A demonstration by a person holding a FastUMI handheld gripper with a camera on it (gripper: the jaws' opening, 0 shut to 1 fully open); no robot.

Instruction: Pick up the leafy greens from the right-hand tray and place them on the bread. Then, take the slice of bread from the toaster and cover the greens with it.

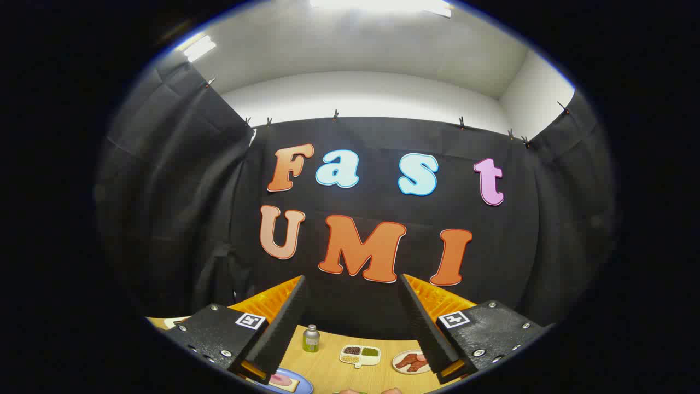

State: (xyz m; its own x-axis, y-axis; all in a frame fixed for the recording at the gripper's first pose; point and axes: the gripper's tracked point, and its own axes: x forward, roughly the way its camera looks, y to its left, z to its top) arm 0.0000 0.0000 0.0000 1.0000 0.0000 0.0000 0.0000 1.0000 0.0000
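A light wood table is showing a small silver bottle with a green label, a white dish with brown and green bits, and a blue plate.

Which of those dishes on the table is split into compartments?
The white dish between the open gripper's fingers; the blue plate and the meat plate are undivided.

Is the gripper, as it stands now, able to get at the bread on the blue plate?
Probably yes, though not at once. The gripper is open, holds nothing and points at the booth wall, well above the table. The bread on the blue plate lies below the fingers, and nothing stands between; the gripper must tilt down.
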